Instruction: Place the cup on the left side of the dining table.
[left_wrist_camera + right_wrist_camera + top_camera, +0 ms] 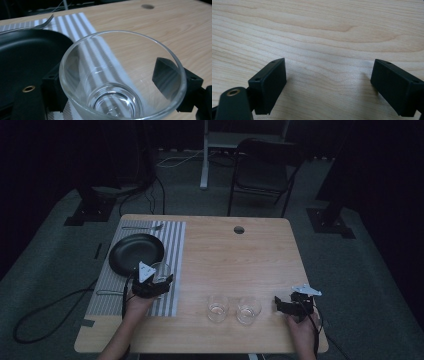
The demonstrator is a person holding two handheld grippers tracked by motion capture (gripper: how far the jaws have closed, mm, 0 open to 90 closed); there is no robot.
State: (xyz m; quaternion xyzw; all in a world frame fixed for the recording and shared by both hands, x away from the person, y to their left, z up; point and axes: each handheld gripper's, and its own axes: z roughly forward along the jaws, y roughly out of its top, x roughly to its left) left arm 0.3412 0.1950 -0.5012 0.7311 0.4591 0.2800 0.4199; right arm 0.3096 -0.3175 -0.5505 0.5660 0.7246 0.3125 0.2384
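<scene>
Left gripper (159, 281): jaws around glass (122, 77), over mat (172, 265), aimed 1 o'clock; grip contact unclear.
Right gripper (329, 85): jaws apart, low over table (324, 32).

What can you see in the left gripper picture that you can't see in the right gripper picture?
Left gripper view: a clear glass sits between the left tool's jaws, over a striped placemat, beside a black plate, with a fork behind it.

Right gripper view: the right tool is open, its jaws wide apart with bare wood between them.

Both: the same wooden table and two black jaws rising from the bottom.
</scene>
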